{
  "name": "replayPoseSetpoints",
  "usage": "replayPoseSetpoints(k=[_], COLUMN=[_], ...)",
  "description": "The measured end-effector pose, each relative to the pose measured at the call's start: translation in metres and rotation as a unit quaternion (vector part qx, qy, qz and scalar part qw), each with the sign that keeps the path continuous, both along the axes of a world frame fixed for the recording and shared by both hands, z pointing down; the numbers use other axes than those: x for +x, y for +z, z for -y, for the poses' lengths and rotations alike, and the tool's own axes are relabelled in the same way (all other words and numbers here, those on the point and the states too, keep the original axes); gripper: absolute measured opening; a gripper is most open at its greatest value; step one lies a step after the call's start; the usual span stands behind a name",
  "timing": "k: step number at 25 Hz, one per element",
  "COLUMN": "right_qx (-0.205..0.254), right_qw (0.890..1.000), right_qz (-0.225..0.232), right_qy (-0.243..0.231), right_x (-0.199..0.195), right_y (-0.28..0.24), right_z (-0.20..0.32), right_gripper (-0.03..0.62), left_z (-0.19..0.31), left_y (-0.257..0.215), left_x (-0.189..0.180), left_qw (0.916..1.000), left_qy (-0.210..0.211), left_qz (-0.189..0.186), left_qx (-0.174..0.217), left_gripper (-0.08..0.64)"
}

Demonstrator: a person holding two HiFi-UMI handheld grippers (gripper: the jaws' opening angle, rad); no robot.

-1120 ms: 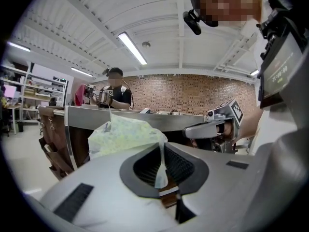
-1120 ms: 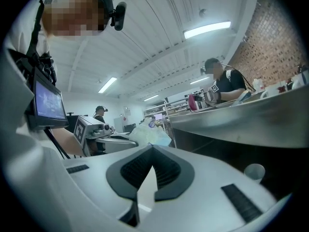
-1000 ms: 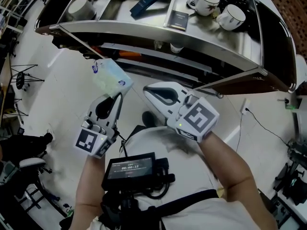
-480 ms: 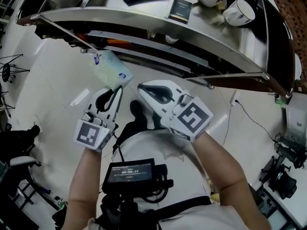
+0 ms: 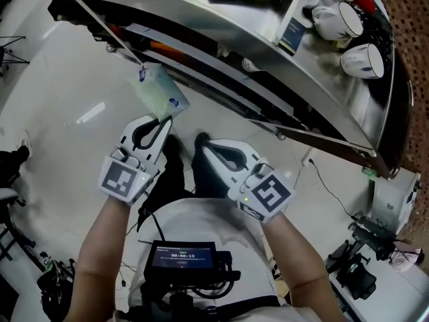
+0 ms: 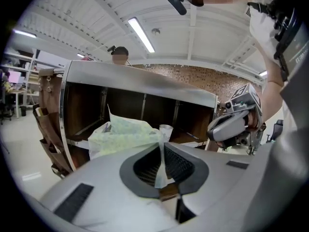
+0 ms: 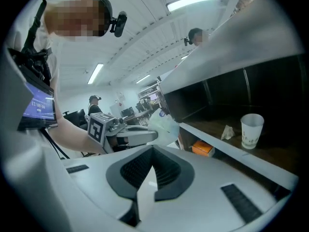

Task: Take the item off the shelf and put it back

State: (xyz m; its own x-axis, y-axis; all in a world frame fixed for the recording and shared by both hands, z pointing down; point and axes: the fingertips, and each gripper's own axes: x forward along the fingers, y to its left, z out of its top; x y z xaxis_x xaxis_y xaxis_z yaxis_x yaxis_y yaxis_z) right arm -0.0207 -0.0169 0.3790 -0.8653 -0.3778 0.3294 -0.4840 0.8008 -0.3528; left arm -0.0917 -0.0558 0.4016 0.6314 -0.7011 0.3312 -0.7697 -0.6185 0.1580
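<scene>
Both hands are lower than a second ago, and the shelf [image 5: 268, 52] edge now sits further off above them. My left tongs [image 5: 163, 121] angle forward, clamped on the thin flap of the soft pack [image 5: 157, 94]. The pack hangs off their tips in mid-air, below the shelf's front edge and clear of it. My right tongs [image 5: 201, 143] are just beside, tips closed on nothing. Both forearms are out in front of my chest.

Screen [image 5: 182, 254] at chest: timer, reads 00:00:13 as near as can be made out. Paper cup [image 7: 251, 130] on lower shelf: faint green print, too small to read. Packet [image 5: 158, 90]: round blue logo, lettering illegible.
</scene>
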Motion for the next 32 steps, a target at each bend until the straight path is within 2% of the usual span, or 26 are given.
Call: replayPoseSetpoints(k=[3, 8, 11, 16, 25, 29, 32], right_qx=[-0.009, -0.021, -0.05, -0.045, -0.051, -0.051, -0.056], right_qw=[1.0, 1.0, 0.999, 0.998, 0.995, 0.992, 0.99], right_qz=[-0.002, 0.0, -0.006, -0.005, -0.009, -0.008, -0.009], right_qy=[0.002, 0.012, 0.015, 0.044, 0.088, 0.111, 0.132], right_x=[0.0, 0.008, 0.014, 0.027, 0.053, 0.061, 0.068], right_y=[0.006, 0.015, 0.024, 0.033, 0.045, 0.046, 0.046], right_z=[-0.002, -0.005, -0.011, -0.004, 0.0, -0.002, -0.008], right_gripper=[0.006, 0.006, 0.006, 0.006, 0.006, 0.006, 0.006], left_z=[0.003, 0.031, 0.058, 0.111, 0.188, 0.216, 0.228], left_y=[0.008, 0.022, 0.026, 0.034, 0.049, 0.056, 0.067], left_x=[0.008, 0.03, 0.042, 0.05, 0.045, 0.042, 0.049], left_qw=[1.0, 0.9992, 0.9988, 0.9967, 0.9958, 0.9946, 0.9945], left_qy=[0.006, 0.021, 0.021, 0.028, 0.003, -0.021, -0.019], left_qz=[0.004, 0.031, 0.038, 0.042, 0.06, 0.072, 0.081], left_qx=[0.001, 0.012, 0.022, 0.063, 0.069, 0.072, 0.065], left_gripper=[0.023, 0.023, 0.023, 0.023, 0.023, 0.023, 0.023])
